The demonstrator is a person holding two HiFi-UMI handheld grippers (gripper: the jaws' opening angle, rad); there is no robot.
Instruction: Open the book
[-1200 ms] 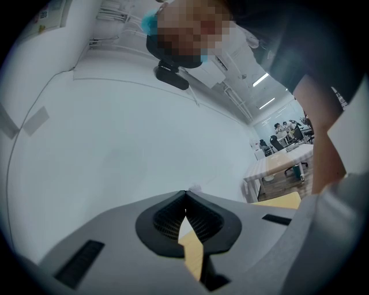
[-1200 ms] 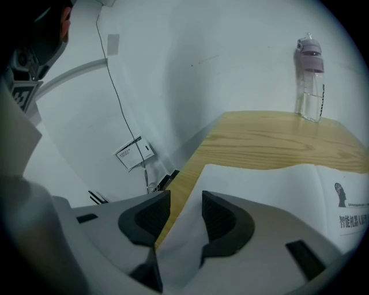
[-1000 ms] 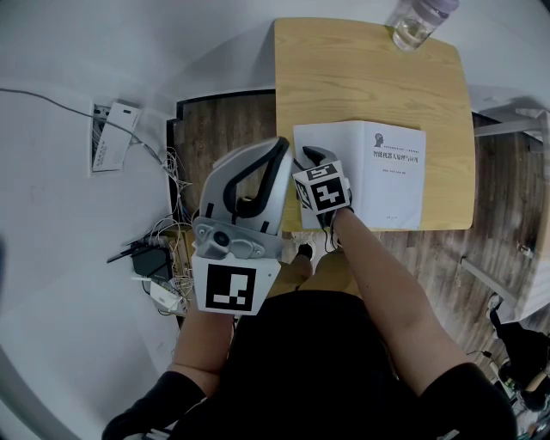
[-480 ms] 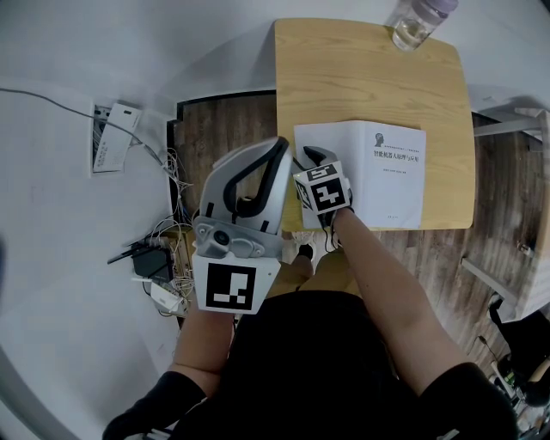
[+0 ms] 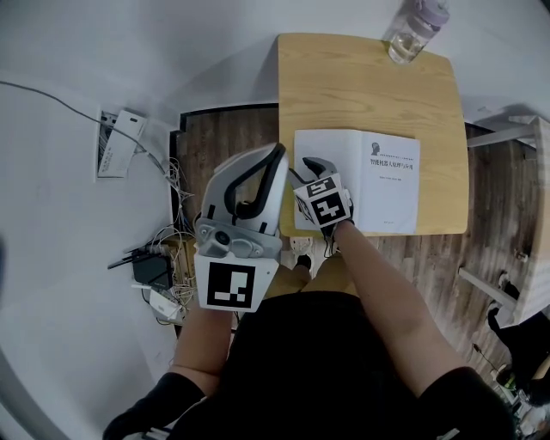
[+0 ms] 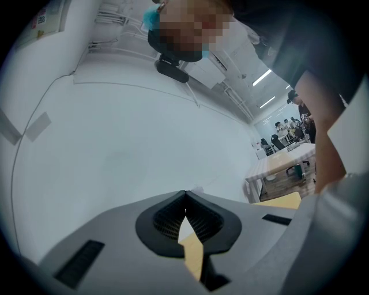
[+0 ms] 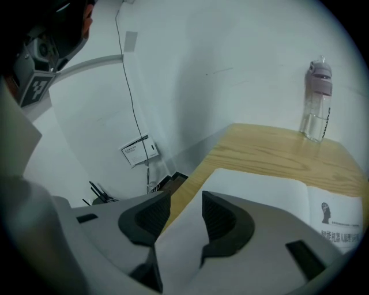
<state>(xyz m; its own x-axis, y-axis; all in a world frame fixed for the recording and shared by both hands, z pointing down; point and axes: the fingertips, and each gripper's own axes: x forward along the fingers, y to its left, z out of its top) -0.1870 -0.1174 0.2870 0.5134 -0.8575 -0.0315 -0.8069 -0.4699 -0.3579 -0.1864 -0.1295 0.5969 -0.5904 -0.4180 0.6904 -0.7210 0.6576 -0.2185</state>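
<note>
1. Head view: a wooden table fills the 1 o'clock part of the scene, with dark wood floor seen round it and a white wall at 9 o'clock.
2. The book is found flat on the table's near half, closed, its white cover up and print at the 3 o'clock end. Nothing of the task is judged done: the cover is not yet lifted, so the whole opening is left.
3. The left gripper is held off the table at 9 o'clock of the book, over the floor. In the left gripper view its jaws are seen together, with nothing clamped between them.
4. The right gripper is placed at the book's 9 o'clock edge. In the right gripper view its jaws are seen apart, with the white cover showing through the gap; whether the edge is touched cannot be told.
5. A clear bottle is stood upright at the table's far edge, at 12 o'clock of the book and well apart from it, so the cover's swing is judged unobstructed.
6. A wall box and a tangle of cables are seen at 9 o'clock, clear of the work.
</note>
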